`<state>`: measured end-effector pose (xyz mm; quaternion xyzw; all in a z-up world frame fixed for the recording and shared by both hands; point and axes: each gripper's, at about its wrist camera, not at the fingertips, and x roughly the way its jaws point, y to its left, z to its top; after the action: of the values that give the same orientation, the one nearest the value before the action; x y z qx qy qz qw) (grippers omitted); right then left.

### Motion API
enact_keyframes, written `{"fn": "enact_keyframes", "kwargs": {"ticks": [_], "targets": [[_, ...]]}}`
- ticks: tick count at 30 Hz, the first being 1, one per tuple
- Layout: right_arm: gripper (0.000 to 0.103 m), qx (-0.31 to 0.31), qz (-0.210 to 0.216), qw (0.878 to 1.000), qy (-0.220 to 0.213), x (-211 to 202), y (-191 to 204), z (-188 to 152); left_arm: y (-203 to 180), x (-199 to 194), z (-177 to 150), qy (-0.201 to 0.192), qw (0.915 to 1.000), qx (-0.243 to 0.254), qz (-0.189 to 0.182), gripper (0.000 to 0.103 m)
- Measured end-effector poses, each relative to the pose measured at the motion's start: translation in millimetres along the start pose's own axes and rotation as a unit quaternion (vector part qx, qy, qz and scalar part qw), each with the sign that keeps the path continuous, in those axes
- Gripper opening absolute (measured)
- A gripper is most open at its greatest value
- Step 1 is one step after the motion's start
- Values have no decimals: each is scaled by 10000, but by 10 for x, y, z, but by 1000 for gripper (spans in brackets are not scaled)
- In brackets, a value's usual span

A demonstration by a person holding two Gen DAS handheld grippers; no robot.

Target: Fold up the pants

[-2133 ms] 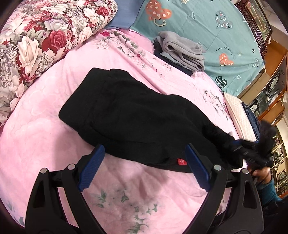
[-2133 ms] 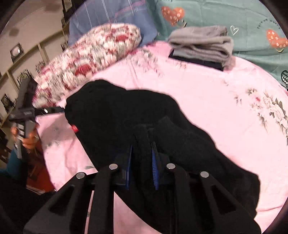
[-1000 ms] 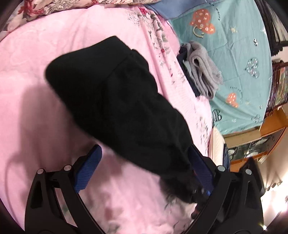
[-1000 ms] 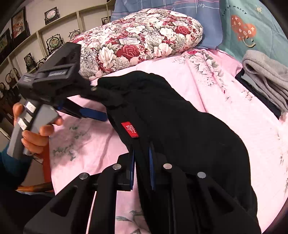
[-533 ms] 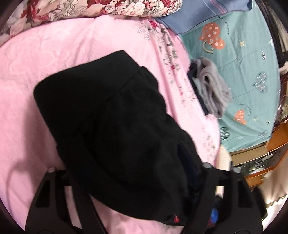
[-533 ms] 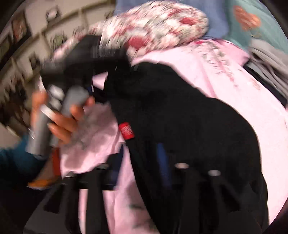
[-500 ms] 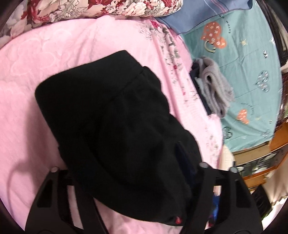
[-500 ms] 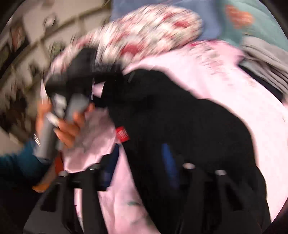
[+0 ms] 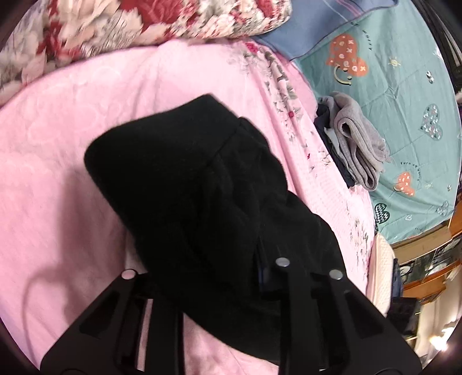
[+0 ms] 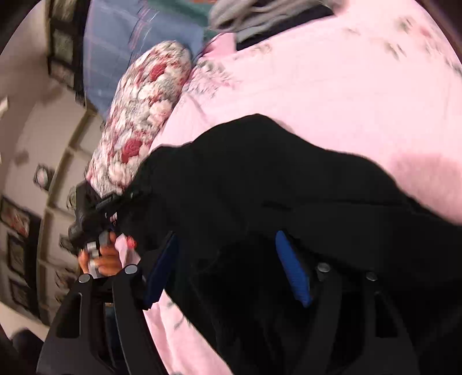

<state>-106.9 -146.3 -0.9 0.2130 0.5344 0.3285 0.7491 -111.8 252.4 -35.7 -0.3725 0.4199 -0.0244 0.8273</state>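
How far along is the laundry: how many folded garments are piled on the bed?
2 visible: a folded grey fleece garment on top, a folded dark navy garment beneath it, at the far edge of the pink floral bedsheet. More may be hidden.

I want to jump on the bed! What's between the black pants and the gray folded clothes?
Only pink sheet with small flowers lies between the black pants and the gray folded clothes, seen in the left wrist view.

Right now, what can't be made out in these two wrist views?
- Left wrist view: the black pants drape over the left gripper, hiding whether it grips.
- Right wrist view: motion blur smears the floral pillow; the top edge crops the gray folded clothes.
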Motion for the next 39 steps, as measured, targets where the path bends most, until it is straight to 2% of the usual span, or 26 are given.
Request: {"fn": "enact_keyframes", "kwargs": {"ticks": [2, 6, 7, 9, 11, 13, 16, 17, 18, 20, 21, 23, 25, 26, 27, 28, 29, 31, 33, 36, 39], "targets": [[71, 174, 381, 9982, -438, -368, -46, 55, -164, -47, -1, -157, 9993, 330, 109, 18], [76, 349, 198, 9868, -1566, -1281, -370, 1, -668, -165, -87, -470, 9919, 1170, 160, 16], [82, 492, 127, 9827, -1783, -1495, -493, -74, -855, -203, -131, -522, 9881, 1442, 95, 16], [83, 739, 48, 9745, -2117, -1785, -734, -211, -1195, -254, -239, -552, 9798, 1921, -71, 15], [83, 982, 57, 9669, -2353, -2008, -977, -377, -1683, -264, -465, -477, 9634, 2620, -304, 15], [83, 1294, 144, 9585, -2535, -2144, -1223, -571, -2104, -213, -744, -369, 9425, 3293, -437, 15], [83, 1702, 367, 9487, -2637, -2148, -1499, -769, -2710, -57, -1323, 20, 8997, 4303, -729, 15], [83, 1790, 420, 9466, -2647, -2102, -1528, -798, -2867, 2, -1542, 158, 8822, 4641, -778, 15], [83, 1865, 470, 9447, -2654, -2108, -1585, -842, -2969, 49, -1705, 267, 8690, 4875, -808, 14], [83, 1986, 551, 9419, -2652, -2046, -1658, -888, -3139, 187, -2155, 640, 8337, 5420, -847, 14], [83, 2026, 598, 9409, -2649, -2037, -1700, -921, -3194, 262, -2401, 798, 8119, 5726, -808, 14], [83, 2073, 675, 9395, -2642, -2021, -1745, -986, -3223, 377, -2679, 956, 7877, 6056, -604, 14], [83, 2060, 735, 9393, -2645, -2012, -1786, -1014, -3200, 504, -2881, 1229, 7672, 6281, -429, 21], [83, 1993, 786, 9395, -2673, -2022, -1782, -1025, -3185, 531, -2944, 1331, 7588, 6364, -385, 34], [83, 1950, 808, 9406, -2661, -2030, -1776, -1028, -3164, 529, -2961, 1406, 7545, 6398, -399, 64], [83, 1918, 818, 9415, -2647, -2034, -1774, -1029, -3150, 494, -2973, 1515, 7521, 6394, -512, 81], [83, 1884, 823, 9425, -2634, -2037, -1770, -1030, -3148, 414, -2958, 1476, 7554, 6346, -699, 93], [83, 1858, 803, 9437, -2618, -2044, -1755, -1033, -3159, 280, -2916, 1413, 7580, 6299, -929, 93], [83, 1816, 746, 9441, -2647, -2069, -1720, -1035, -3147, 188, -2755, 1416, 7720, 6095, -1119, 93], [83, 1605, 888, 9445, -2725, -2143, -1543, -996, -3024, 126, -2394, 1554, 8096, 5486, -1392, 93], [85, 893, 1224, 9504, -2716, -2208, -1051, -824, -2838, 73, -2115, 1510, 8422, 4977, -1419, 93]]}}
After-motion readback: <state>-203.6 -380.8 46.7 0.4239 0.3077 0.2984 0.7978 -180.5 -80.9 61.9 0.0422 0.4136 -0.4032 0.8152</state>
